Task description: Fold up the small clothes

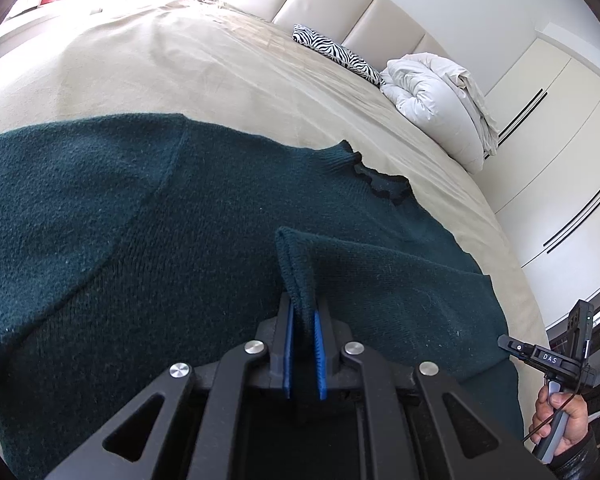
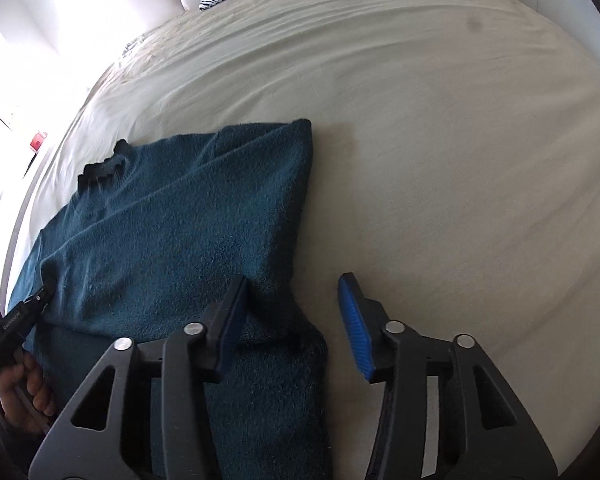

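Observation:
A dark teal knit sweater (image 1: 148, 216) lies flat on the beige bed, its collar (image 1: 376, 182) toward the headboard. My left gripper (image 1: 303, 316) is shut on the sweater's sleeve cuff (image 1: 296, 264) and holds it folded over the body. In the right wrist view the sweater (image 2: 180, 220) lies at the left, one side folded in. My right gripper (image 2: 294, 300) is open and empty, its left finger over the sweater's right edge, its right finger over bare sheet. The left gripper (image 2: 40, 294) shows at the far left there.
The beige bed sheet (image 2: 440, 140) stretches to the right and ahead. A zebra-print cushion (image 1: 338, 54) and a bunched white duvet (image 1: 436, 96) lie by the padded headboard. White wardrobe doors (image 1: 552, 128) stand beyond the bed. The right gripper's handle (image 1: 556, 364) is at the bed's edge.

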Motion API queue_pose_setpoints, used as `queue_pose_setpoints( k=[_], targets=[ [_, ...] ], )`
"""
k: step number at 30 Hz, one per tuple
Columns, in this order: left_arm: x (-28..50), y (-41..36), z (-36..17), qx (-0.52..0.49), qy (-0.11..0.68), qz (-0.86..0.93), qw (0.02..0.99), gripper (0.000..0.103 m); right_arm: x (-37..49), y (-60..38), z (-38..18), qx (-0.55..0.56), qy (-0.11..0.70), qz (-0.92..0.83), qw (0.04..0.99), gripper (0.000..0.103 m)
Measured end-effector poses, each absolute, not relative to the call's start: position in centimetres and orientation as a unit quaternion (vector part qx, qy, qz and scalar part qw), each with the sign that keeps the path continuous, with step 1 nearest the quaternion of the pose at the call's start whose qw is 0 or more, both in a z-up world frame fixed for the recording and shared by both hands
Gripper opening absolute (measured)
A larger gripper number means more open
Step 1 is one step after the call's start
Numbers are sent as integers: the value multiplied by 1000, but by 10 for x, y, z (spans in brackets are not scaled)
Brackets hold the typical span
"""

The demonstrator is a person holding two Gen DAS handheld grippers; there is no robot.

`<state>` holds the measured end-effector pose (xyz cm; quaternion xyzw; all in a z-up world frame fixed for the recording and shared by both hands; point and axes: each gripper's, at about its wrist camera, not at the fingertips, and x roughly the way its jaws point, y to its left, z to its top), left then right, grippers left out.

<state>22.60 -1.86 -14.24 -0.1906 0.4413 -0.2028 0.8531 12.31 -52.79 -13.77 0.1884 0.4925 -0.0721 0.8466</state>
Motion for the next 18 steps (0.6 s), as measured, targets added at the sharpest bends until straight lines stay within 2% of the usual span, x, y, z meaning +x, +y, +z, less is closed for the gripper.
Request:
queue_pose_setpoints(
  k=[2, 4, 10, 18],
  targets=[
    [226, -17, -143, -197, 441, -206, 851, 11, 121, -524, -142, 182, 490, -66, 850, 12],
    [225, -17, -143, -199, 438, -207, 852, 12, 118, -522, -142, 178, 487, -78, 852, 9],
    [225, -17, -145, -194, 435, -205, 855, 13, 108, -534, -160, 238, 458, -90, 852, 8],
    [228, -16, -144, -205, 433, -205, 854, 13, 92, -534, -156, 229, 449, -112, 856, 8]
  ],
)
